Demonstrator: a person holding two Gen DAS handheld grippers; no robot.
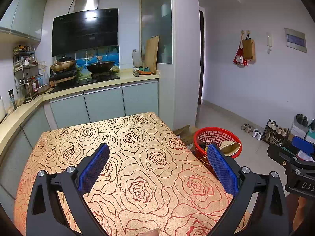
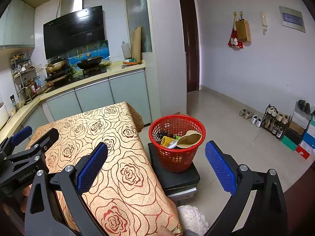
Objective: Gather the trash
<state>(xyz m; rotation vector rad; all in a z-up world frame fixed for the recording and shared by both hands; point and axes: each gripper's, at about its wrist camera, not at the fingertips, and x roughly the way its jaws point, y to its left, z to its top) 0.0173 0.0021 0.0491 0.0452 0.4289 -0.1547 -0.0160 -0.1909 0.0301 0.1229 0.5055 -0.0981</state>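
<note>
Left gripper (image 1: 158,147) jaws wide apart, nothing between the blue pads (image 1: 94,169), hanging over the table (image 1: 137,137). Right gripper (image 2: 156,145) same: spread wide, empty, straddling the table's right edge with the bin (image 2: 177,143) showing between its fingers. Each tool shows at the edge of the other's view, side by side and apart. Table top looks bare in both views, only the rose-pattern cloth, so my read is the collecting is finished or close to it. To do this step well: sweep both wrist views over the cloth and the floor by the bin for strays before stopping, keep jaws open and clear of the cloth so it doesn't snag. Bin is red plastic mesh, round, upright on a dark box (image 2: 175,177) just right of the table, below tabletop level. Inside: a tan paper cup (image 2: 189,139) on its side at the top, something yellow (image 2: 166,140), dark bits beneath, hard to tell what. Roughly half full, rim clear.
</note>
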